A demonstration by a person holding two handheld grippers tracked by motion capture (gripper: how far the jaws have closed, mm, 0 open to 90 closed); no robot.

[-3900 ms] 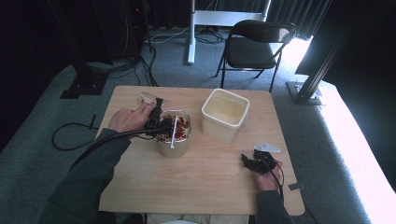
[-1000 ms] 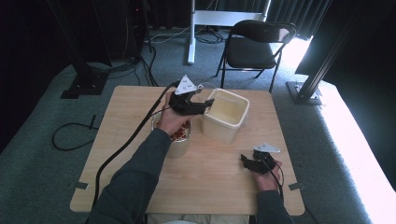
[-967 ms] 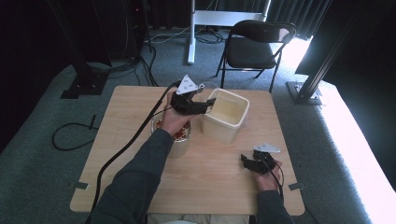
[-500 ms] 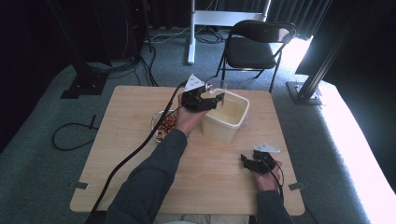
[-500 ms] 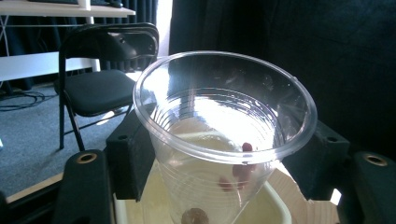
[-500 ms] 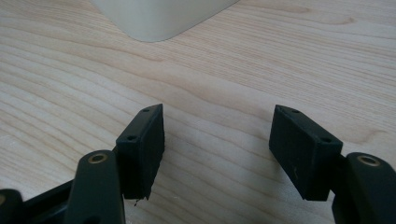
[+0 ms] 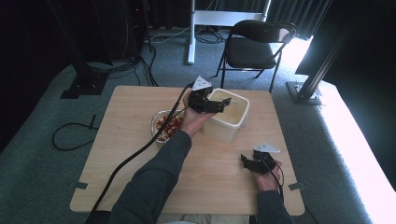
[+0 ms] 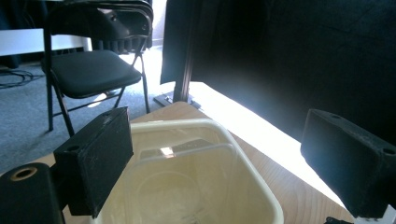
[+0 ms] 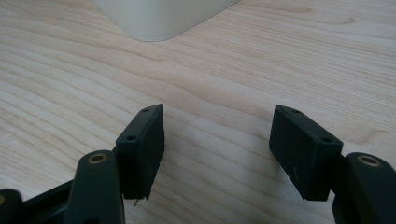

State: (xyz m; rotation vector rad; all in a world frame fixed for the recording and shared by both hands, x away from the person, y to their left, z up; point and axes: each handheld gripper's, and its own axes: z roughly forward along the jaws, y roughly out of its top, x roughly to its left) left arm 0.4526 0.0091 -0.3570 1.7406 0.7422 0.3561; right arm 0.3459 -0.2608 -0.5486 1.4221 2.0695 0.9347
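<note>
Two grippers in use. My left gripper (image 7: pixel 223 103) hovers over the tub (image 7: pixel 229 116), fingers just spread with nothing between them, to drop into it. Bowl (image 7: pixel 164 126) sits left of tub; right gripper (image 7: pixel 250 163), fingers apart, empty, idles near the tub on the desk (image 7: pixel 130 107).

Each hand carries a black two-jaw gripper. The left gripper (image 7: pixel 219 105) has a grey three-cornered plate on top and a thick black cable trailing back along the arm; its blocky, matte black pads (image 8: pixel 95 156) are scuffed, with small screw holes and a brass-ringed pivot below. The right gripper (image 7: pixel 250 162) bears the same grey plate, a thinner black cable, and slab-shaped pads (image 9: pixel 142 144) with paired screw holes. Both arms wear dark grey-green long sleeves (image 7: pixel 154 177).
</note>
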